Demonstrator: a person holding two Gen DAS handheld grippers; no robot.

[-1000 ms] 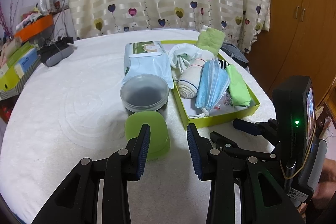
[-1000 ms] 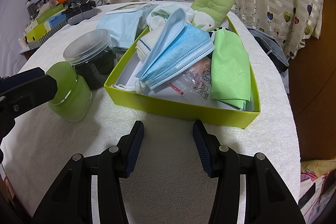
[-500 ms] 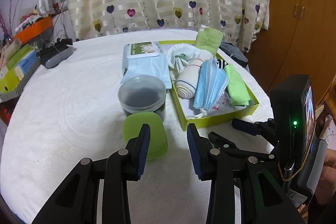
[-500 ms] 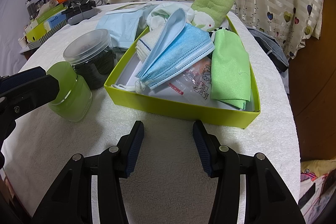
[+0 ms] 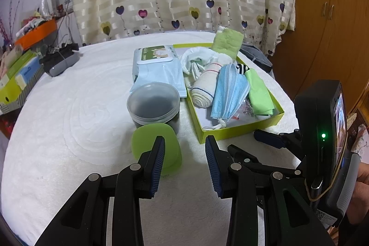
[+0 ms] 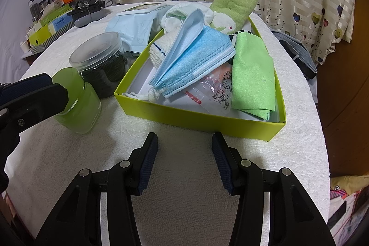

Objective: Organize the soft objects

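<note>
A lime-green box [image 6: 196, 120] [image 5: 239, 129] on the white table holds soft things: blue face masks [image 6: 196, 61] [image 5: 228, 89], a folded green cloth [image 6: 252, 75] [image 5: 259, 93], a rolled white bandage [image 5: 203, 91], white socks [image 5: 198, 59] and a green towel [image 6: 233, 4] [image 5: 227, 42] at the far end. My left gripper [image 5: 184, 149] is open and empty, just behind a green jar [image 5: 154, 144] [image 6: 78, 105]. My right gripper [image 6: 184, 144] is open and empty in front of the box's near wall.
A clear jar with dark contents [image 5: 153, 105] [image 6: 99, 66] and a wet-wipes pack [image 5: 156, 66] lie left of the box. A grey case [image 5: 61, 60], boxes and an orange tray [image 5: 37, 32] sit far left. A wooden wardrobe [image 5: 327, 27] stands right.
My left gripper has drawn back slightly, so the table objects look a little farther. The right gripper has not moved. Both stay open.
</note>
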